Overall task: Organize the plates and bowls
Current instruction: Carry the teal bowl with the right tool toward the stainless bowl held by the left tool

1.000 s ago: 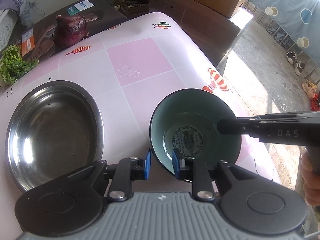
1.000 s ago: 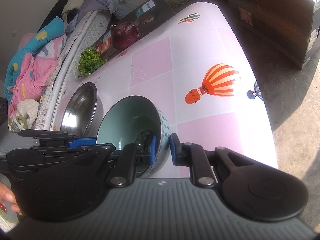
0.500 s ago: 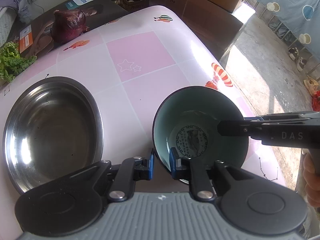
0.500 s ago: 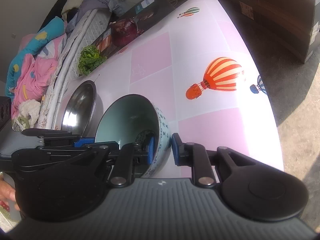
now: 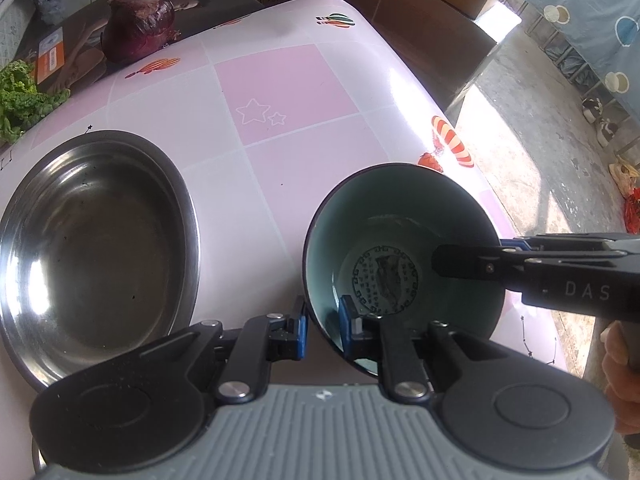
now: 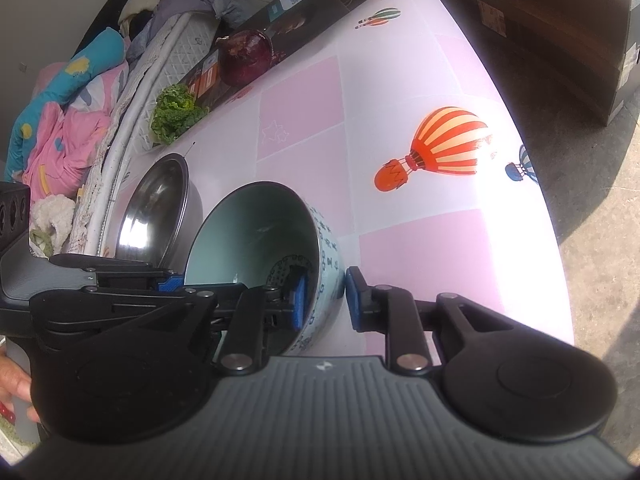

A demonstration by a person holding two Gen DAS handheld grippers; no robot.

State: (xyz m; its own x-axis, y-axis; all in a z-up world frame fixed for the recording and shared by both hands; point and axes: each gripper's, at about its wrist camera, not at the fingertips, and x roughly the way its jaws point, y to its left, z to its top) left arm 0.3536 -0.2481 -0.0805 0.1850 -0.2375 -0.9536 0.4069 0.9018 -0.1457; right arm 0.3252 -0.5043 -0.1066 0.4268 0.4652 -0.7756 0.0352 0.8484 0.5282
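The table (image 5: pixel 280 152) wore a pink-and-white checked cloth printed with hot-air balloons, and everything else is placed here from the teal bowl (image 5: pixel 400 240). Left of the bowl and apart from it, the steel dish (image 5: pixel 96 256) sat flat on the cloth. Far beyond the bowl, at the table's back edge, a printed box (image 5: pixel 80 48) carried a red onion (image 5: pixel 138 28), with a bunch of greens (image 5: pixel 20 100) just left of the box.

The bowl itself (glazed teal inside, patterned blue on white outside) was tilted, its mouth leaning toward the dish. The left gripper (image 5: pixel 323 328) was closed narrowly over the bowl's near rim, one pad outside and one inside the wall. The right gripper (image 6: pixel 326 300) straddled the opposite wall, its jaws narrow: the inner pad lay against the inside, the outer pad at the wall, though whether it pressed cannot be told. A hand (image 5: pixel 620 368) showed behind that gripper.
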